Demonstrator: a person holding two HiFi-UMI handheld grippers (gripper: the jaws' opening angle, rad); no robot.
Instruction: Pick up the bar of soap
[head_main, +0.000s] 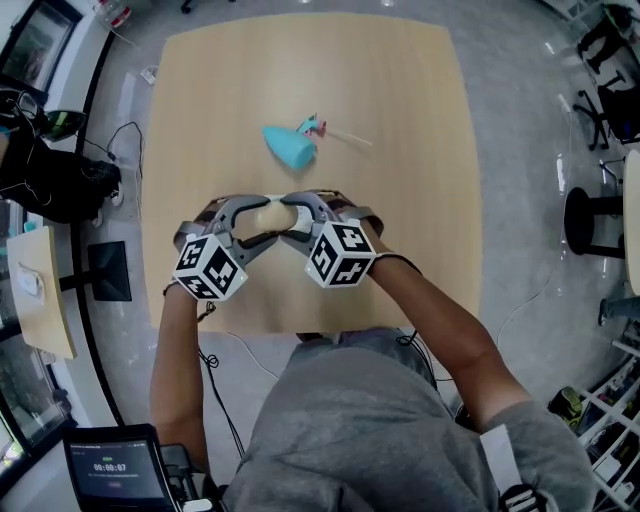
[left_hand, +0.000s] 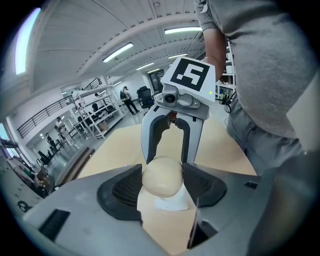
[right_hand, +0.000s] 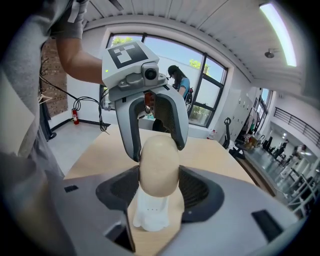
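Note:
The cream oval bar of soap (head_main: 267, 214) is held just above the wooden table (head_main: 400, 120), between my two grippers, which face each other. The left gripper (head_main: 264, 221) comes in from the left and its pads press both sides of the bar of soap (left_hand: 161, 176). The right gripper (head_main: 286, 218) comes from the right and its jaws also close on the bar of soap (right_hand: 159, 167), which stands on end. Below the soap, a white soap holder (right_hand: 150, 215) rests on the table.
A teal object (head_main: 290, 146) with a pink and white stick (head_main: 338, 132) lies farther back on the table. A small side table (head_main: 40, 290) and a dark screen (head_main: 110, 466) are at the left, and a black stool (head_main: 588, 215) is at the right.

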